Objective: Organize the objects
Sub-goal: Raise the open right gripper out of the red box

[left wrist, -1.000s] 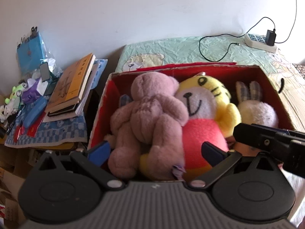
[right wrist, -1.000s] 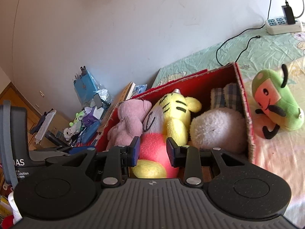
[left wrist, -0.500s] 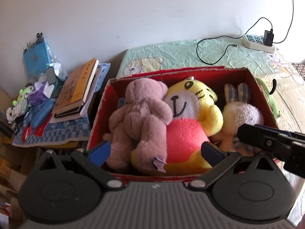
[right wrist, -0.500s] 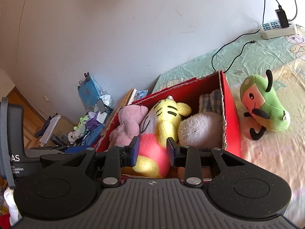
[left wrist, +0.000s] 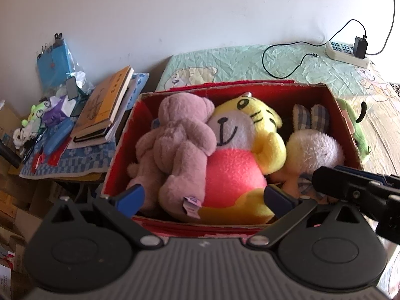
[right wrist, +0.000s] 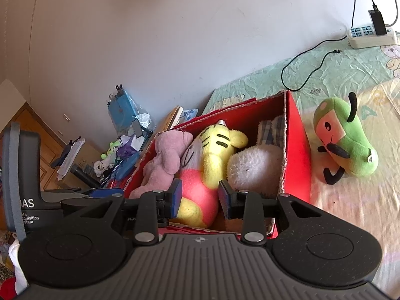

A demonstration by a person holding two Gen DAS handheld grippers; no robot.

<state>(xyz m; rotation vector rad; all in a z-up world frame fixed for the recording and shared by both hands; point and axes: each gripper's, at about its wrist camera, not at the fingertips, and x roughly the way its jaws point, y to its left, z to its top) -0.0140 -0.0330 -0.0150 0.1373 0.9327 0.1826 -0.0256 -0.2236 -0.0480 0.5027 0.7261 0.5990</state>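
Observation:
A red cardboard box [left wrist: 120, 150] [right wrist: 297, 155] sits on the bed. Packed side by side in it are a pink bear [left wrist: 177, 147] [right wrist: 165, 160], a yellow tiger [left wrist: 240, 155] [right wrist: 212, 152] and a white bunny [left wrist: 312, 147] [right wrist: 252, 165]. A green plush [right wrist: 350, 137] [left wrist: 360, 135] lies on the bed right of the box, half hidden behind the box wall in the left wrist view. My left gripper [left wrist: 205, 197] stands wide open over the box's near rim, holding nothing. My right gripper [right wrist: 200, 197] hovers at the near right corner, its jaws a narrow gap apart and empty.
A power strip [left wrist: 347, 52] [right wrist: 370, 35] with a black cable [left wrist: 282, 57] lies on the bed by the wall. Left of the box, a side table holds stacked books [left wrist: 105, 105], a blue bag [left wrist: 55, 62] and small toys [left wrist: 37, 117].
Both grippers have drawn back from the box, so its near rim now shows. The toys lie as before. Neither gripper's jaws have visibly changed.

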